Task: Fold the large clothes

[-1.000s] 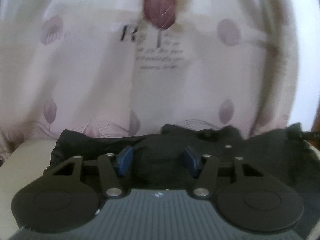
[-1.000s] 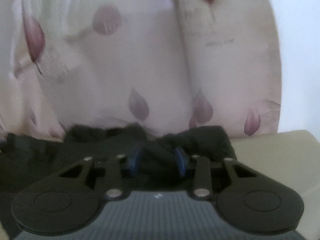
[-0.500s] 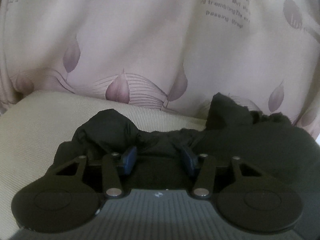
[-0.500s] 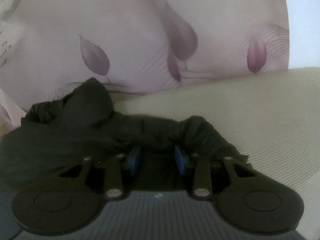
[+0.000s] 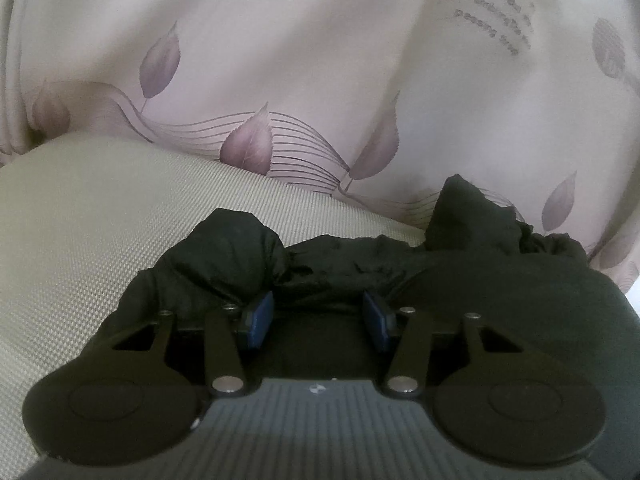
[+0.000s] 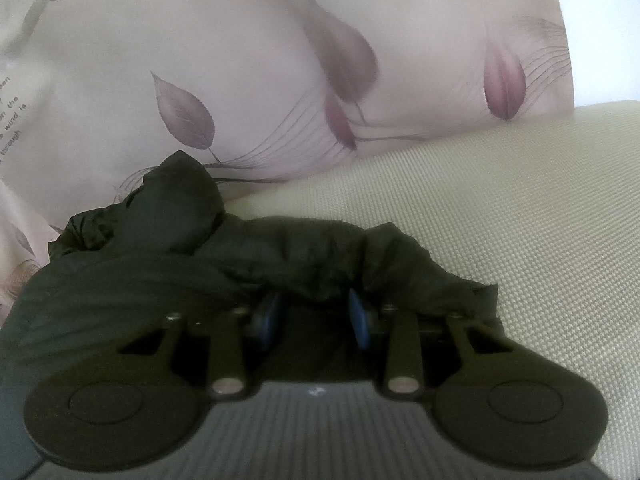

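Note:
A black garment lies bunched on a beige woven surface. My left gripper is shut on a thick fold of it, and dark cloth fills the gap between the blue pads. In the right wrist view the same black garment spreads to the left. My right gripper is shut on its crumpled edge, with cloth pressed between the blue pads. Both grippers sit low over the surface, tilted downward. The garment's far parts are hidden under its own folds.
A pale curtain printed with purple leaves and lettering hangs right behind the beige surface and touches its back edge. It appears again as the curtain in the right wrist view. Bare beige surface extends to the right.
Both grippers came down with the black garment still in them. The curtain slid up in both views and the beige surface came into sight below. The cloth now rests on the surface.

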`<action>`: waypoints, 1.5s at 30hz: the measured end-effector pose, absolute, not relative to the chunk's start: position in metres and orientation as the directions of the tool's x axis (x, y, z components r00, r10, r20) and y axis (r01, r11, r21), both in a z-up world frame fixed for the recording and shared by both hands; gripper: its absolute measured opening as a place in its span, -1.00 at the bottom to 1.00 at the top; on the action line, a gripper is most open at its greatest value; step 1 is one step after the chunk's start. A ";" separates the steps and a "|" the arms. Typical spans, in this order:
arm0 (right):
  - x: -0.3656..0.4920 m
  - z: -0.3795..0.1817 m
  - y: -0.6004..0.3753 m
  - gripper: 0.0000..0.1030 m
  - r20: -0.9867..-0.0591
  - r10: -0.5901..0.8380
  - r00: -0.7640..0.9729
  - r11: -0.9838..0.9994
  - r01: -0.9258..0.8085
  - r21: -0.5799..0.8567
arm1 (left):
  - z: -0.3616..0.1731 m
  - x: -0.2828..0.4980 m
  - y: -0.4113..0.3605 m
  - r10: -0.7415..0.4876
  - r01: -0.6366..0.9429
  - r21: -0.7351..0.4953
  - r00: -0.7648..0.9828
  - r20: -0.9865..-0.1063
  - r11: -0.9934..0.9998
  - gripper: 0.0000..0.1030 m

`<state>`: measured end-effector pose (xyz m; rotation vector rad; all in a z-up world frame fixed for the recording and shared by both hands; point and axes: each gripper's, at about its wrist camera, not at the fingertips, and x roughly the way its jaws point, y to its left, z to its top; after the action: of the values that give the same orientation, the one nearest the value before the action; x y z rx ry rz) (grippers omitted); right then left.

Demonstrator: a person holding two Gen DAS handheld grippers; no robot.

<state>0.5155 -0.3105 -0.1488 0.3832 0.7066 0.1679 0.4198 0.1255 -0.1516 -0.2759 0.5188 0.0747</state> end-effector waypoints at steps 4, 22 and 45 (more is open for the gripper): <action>0.516 -0.149 -0.309 -0.34 -0.599 0.269 0.755 0.923 -0.025 0.383 | -0.153 0.422 0.128 -0.011 -0.138 -0.262 0.867 -0.498 0.955 0.03; 0.514 -0.145 -0.296 -0.34 -0.613 0.179 0.770 0.963 -0.011 0.269 | -0.152 0.418 0.127 0.005 -0.148 -0.256 0.873 -0.487 0.955 0.03; 0.434 -0.068 -0.152 -0.06 -0.412 0.354 0.840 0.934 -0.339 0.111 | -0.153 0.416 0.124 0.024 -0.153 -0.230 0.876 -0.482 0.961 0.03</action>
<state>0.4343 -0.1523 -0.0680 0.0346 0.4423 0.3660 0.4164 0.1243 -0.1530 -0.2674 0.4958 0.0939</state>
